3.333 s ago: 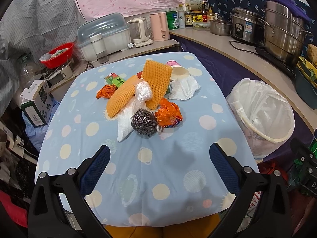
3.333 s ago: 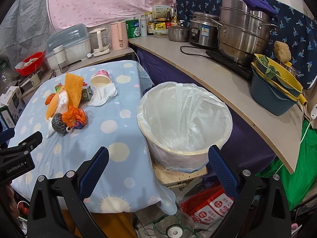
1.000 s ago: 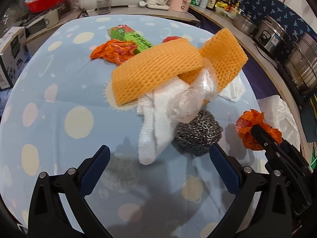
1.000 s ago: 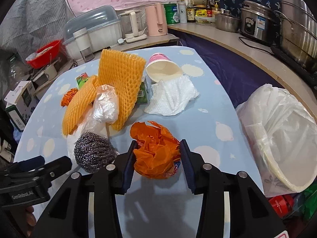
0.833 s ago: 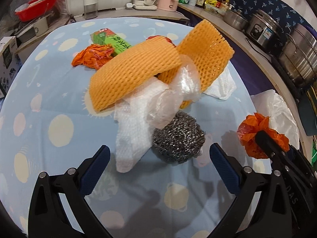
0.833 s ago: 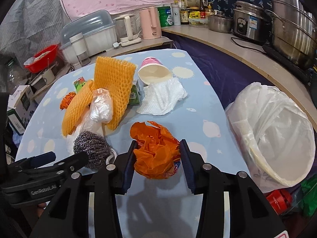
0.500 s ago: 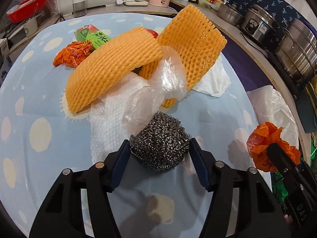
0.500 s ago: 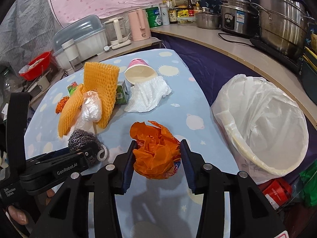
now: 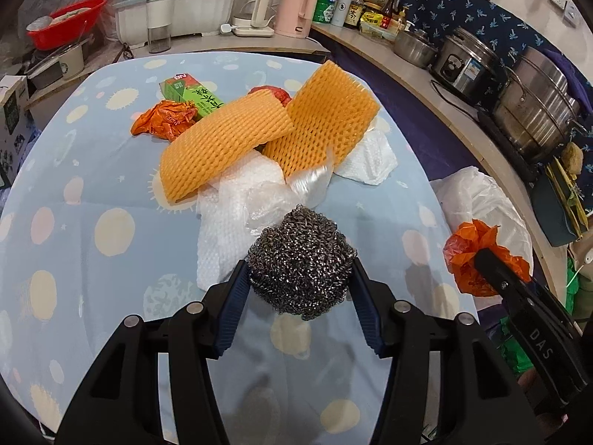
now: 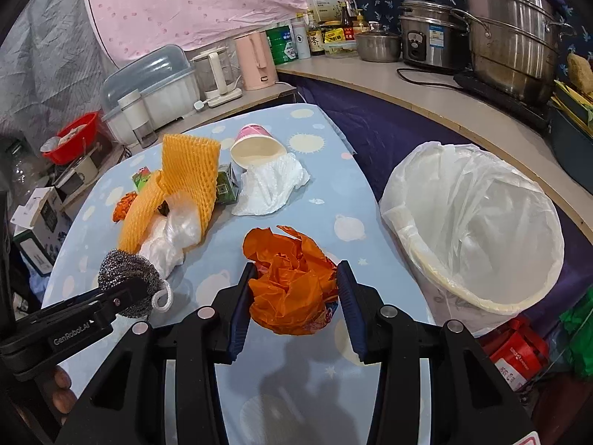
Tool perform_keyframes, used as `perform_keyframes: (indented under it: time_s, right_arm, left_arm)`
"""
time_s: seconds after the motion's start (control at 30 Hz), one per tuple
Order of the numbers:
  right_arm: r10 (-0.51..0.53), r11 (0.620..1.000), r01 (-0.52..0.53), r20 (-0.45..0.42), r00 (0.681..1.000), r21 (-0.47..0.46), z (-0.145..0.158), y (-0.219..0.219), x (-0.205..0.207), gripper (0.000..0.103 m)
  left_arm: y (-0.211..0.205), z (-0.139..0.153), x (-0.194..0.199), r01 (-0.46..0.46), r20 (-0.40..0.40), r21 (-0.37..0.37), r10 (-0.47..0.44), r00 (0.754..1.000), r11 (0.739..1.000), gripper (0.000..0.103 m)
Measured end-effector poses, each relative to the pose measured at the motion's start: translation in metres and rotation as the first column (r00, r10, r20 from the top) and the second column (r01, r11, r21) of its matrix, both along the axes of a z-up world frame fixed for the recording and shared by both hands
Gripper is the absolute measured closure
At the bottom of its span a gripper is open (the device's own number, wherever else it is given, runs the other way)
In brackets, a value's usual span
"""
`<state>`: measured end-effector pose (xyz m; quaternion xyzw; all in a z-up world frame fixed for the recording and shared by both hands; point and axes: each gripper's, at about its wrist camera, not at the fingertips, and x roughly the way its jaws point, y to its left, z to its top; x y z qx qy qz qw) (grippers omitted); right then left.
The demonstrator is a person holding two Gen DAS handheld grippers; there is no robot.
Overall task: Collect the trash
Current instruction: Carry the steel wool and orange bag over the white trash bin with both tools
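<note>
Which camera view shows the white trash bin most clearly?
The right wrist view: the trash bin shows its whole open rim and white liner. In the left wrist view only a part of its liner shows, behind the table edge.

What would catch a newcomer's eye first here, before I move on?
Both grippers are loaded: the left gripper clamps a steel wool scrubber just above the table, and the right gripper pinches a crumpled orange bag. Behind them, two orange foam nets top the trash pile, and the white-lined bin stands open at the table's right edge.
</note>
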<state>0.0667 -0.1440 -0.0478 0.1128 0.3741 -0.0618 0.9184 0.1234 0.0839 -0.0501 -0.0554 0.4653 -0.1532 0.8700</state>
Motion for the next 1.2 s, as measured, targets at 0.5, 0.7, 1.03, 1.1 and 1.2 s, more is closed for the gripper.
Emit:
perform_keyframes:
  time_s: [0.5, 0.7, 1.03, 1.1, 1.2]
  right_arm:
    - [-0.177, 0.984, 0.176, 0.11, 0.978, 0.021, 0.029, -0.079, -0.056, 0.061]
    - [-0.306, 0.952, 0.303, 0.119, 0.945, 0.04, 0.028, -0.14, -0.071, 0.061]
    - [-0.379, 0.925, 0.375, 0.093, 0.92, 0.063, 0.008, -0.2, -0.059, 0.061]
    - [-0.382, 0.924, 0.378, 0.086, 0.92, 0.064, 0.004, -0.207, -0.054, 0.061]
    - [-0.383, 0.923, 0.379, 0.082, 0.92, 0.063, 0.002, -0.216, -0.046, 0.061]
  left_arm:
    - [-0.086, 0.049, -0.042, 0.16, 0.116, 0.027, -0.163, 0.98, 0.987, 0.051]
    - [-0.149, 0.059, -0.044, 0.257, 0.153, 0.044, -0.261, 0.953, 0.965, 0.051]
    - [-0.248, 0.05, -0.03, 0.356, 0.169, 0.092, -0.366, 0.915, 0.93, 0.051]
    - [-0.263, 0.045, -0.026, 0.363, 0.171, 0.113, -0.378, 0.91, 0.925, 0.051]
    - [-0.278, 0.039, -0.02, 0.37, 0.164, 0.13, -0.388, 0.907, 0.92, 0.051]
